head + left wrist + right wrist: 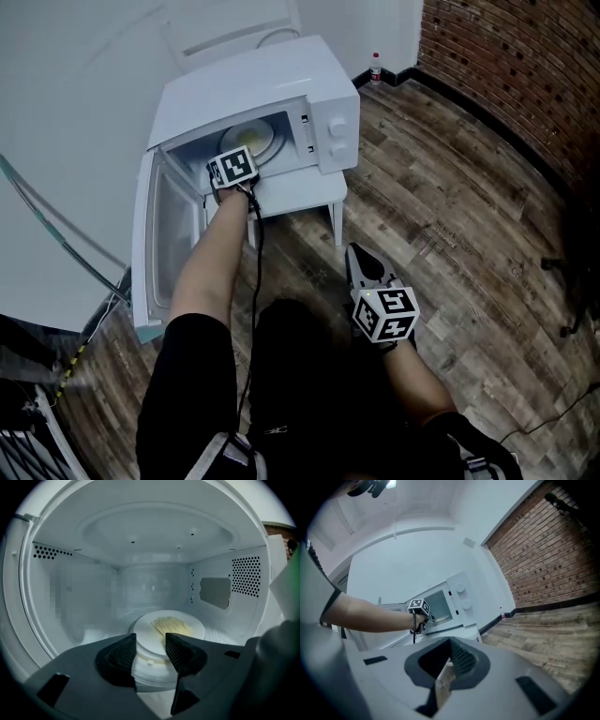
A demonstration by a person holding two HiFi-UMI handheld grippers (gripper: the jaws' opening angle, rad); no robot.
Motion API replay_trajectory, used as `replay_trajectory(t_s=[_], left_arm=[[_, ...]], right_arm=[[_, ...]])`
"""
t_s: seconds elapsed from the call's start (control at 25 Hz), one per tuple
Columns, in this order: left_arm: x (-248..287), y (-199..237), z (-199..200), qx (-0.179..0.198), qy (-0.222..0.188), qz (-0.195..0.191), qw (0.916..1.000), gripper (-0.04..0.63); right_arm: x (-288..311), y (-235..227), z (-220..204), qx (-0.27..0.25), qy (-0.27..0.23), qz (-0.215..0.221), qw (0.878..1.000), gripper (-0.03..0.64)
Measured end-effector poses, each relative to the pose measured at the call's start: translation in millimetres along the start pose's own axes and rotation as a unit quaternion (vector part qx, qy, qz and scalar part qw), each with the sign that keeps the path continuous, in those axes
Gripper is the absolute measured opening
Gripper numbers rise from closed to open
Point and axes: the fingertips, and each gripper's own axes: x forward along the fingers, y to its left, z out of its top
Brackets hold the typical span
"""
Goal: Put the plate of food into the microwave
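Ok, status: microwave (281,84) sits on a small white counter (309,199), door (155,253) swung wide open to the person's left. The plate (169,631) is already inside, flat on the turntable (152,670), roughly mid-cavity. Food (171,626) is a pale yellow pile, centre to right of the plate.

Left tool (151,644): reaching into the cavity mouth with its marker cube (232,169) up. Jaws are apart with a clear gap, and nothing is clamped. In the left gripper view the near rim of the plate shows through that gap. I can't confirm whether either pad touches the rim. A cable (255,272) runs back from this tool along the bare forearm.

Right tool (356,255): well away from the microwave, held low near the person's body over the wood floor (450,216). The right gripper view shows the jaw tips brought together, with only a sliver of floor showing below them. It carries nothing. Its marker cube (386,314) faces the head camera.

Cavity details from the left gripper view: perforated vent (246,576) on the right wall, a grey panel (215,592) just beside it, and a second vent patch upper left.

Surroundings: brick wall (525,66) on the right and a white wall behind the microwave. A small red-capped bottle (376,67) stands on the floor at the wall base, well apart from everything else.
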Motion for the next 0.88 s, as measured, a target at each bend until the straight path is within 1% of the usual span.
replay_trajectory(t_s=[0.12,0.16,0.24,0.36,0.44,0.48,0.52,0.56,0.6,0.64,0.68,0.72,0.8,0.88], left_arm=[[-1.3,1.2,2.1,0.000,-0.005,0.001,1.0000,0.187],[-4.7,2.0,5.7,0.003,-0.016,0.002,0.9999,0.187],[-16.3,1.1,18.2,0.009,-0.050,-0.001,0.9987,0.182],[-40.7,-10.1,31.2,0.009,-0.090,-0.027,0.9955,0.128],[-66.3,-14.7,31.8,0.022,-0.113,-0.036,0.9927,0.016],[-83.6,-15.3,31.6,0.034,-0.130,-0.034,0.9903,0.000],[-103.3,-15.5,30.0,0.036,-0.149,-0.033,0.9877,0.000],[-123.8,-16.1,25.9,0.021,-0.165,-0.033,0.9855,0.000],[-143.2,-18.4,19.2,-0.007,-0.175,-0.038,0.9838,0.000],[-160.7,-22.8,10.4,-0.032,-0.176,-0.049,0.9827,0.000],[-176.8,-28.7,0.4,-0.045,-0.171,-0.061,0.9823,0.000],[-192.1,-34.7,-9.2,-0.045,-0.165,-0.073,0.9825,0.000],[-219.6,-44.2,-24.8,-0.028,-0.155,-0.099,0.9826,0.000],[-242.2,-50.5,-34.9,-0.012,-0.148,-0.127,0.9806,-0.002]], right_arm=[[2.0,1.4,-0.5,-0.003,0.002,0.003,1.000,0.012],[2.5,3.0,0.1,-0.004,0.002,0.005,1.000,0.012],[4.3,5.7,2.3,-0.005,0.000,0.009,1.000,0.012],[10.0,10.6,8.0,-0.004,-0.004,0.015,1.000,0.012],[13.3,18.9,14.0,-0.008,-0.010,0.024,1.000,0.012],[14.7,24.0,17.7,-0.011,-0.013,0.029,0.999,0.012],[16.2,28.6,22.0,-0.015,-0.018,0.033,0.999,0.012],[18.3,32.0,26.5,-0.019,-0.022,0.037,0.999,0.012],[21.2,34.4,31.1,-0.021,-0.026,0.040,0.999,0.012],[24.7,36.5,35.6,-0.023,-0.029,0.043,0.998,0.012],[28.3,39.1,39.6,-0.025,-0.031,0.047,0.998,0.012],[32.1,42.7,43.4,-0.030,-0.034,0.052,0.998,0.012],[40.7,52.4,50.9,-0.044,-0.041,0.060,0.996,0.012],[50.7,62.4,58.3,-0.057,-0.048,0.065,0.995,0.012]])
